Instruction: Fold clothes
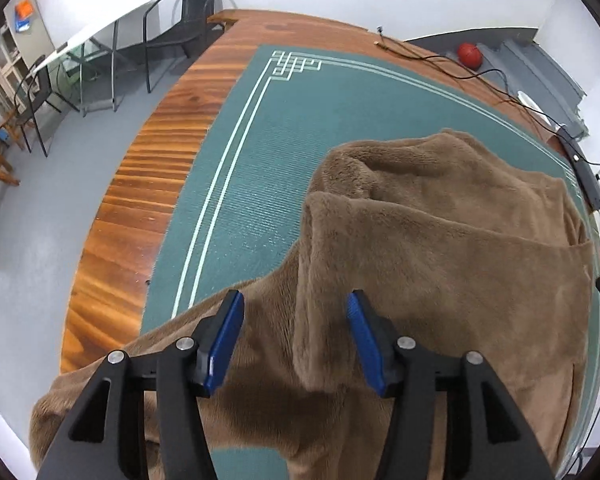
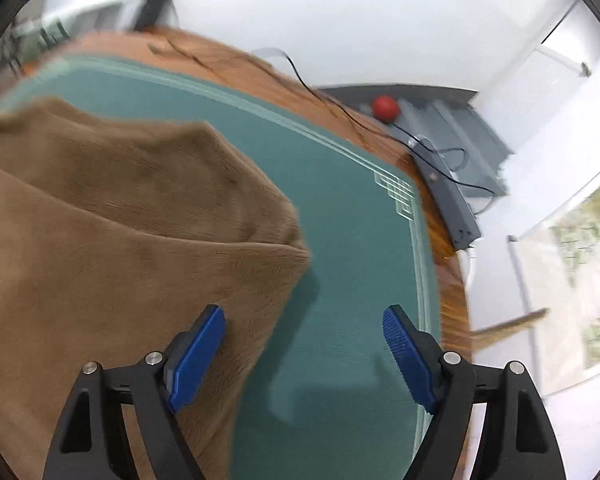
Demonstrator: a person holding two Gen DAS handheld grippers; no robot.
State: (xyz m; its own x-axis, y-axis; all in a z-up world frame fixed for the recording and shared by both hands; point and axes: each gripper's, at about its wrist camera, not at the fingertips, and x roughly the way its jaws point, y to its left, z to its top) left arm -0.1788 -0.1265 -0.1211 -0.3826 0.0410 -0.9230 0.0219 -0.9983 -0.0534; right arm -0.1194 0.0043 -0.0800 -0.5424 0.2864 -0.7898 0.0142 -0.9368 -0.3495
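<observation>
Both claws released above the brown fleece garment (image 1: 440, 248) on the green mat (image 1: 260, 152).

The left claw (image 1: 296, 336) straddles a raised fold edge; the right claw (image 2: 304, 354) hangs over the garment's right edge, fabric lying to its left.

Brown plush garment (image 1: 440, 248), soft and fuzzy, spread over the green mat (image 1: 260, 152) on the wooden bench (image 1: 140, 200). Partly folded: one thick layer doubled over the rest, its folded edge running from the near side up toward the far edge. Bunched and rumpled at the far end, flatter nearer. Lower part trailing over the mat's near edge and past the bench's near side. In the right wrist view, same garment (image 2: 120, 240) covering the mat's left half, one folded corner jutting toward the mat's bare right side.
</observation>
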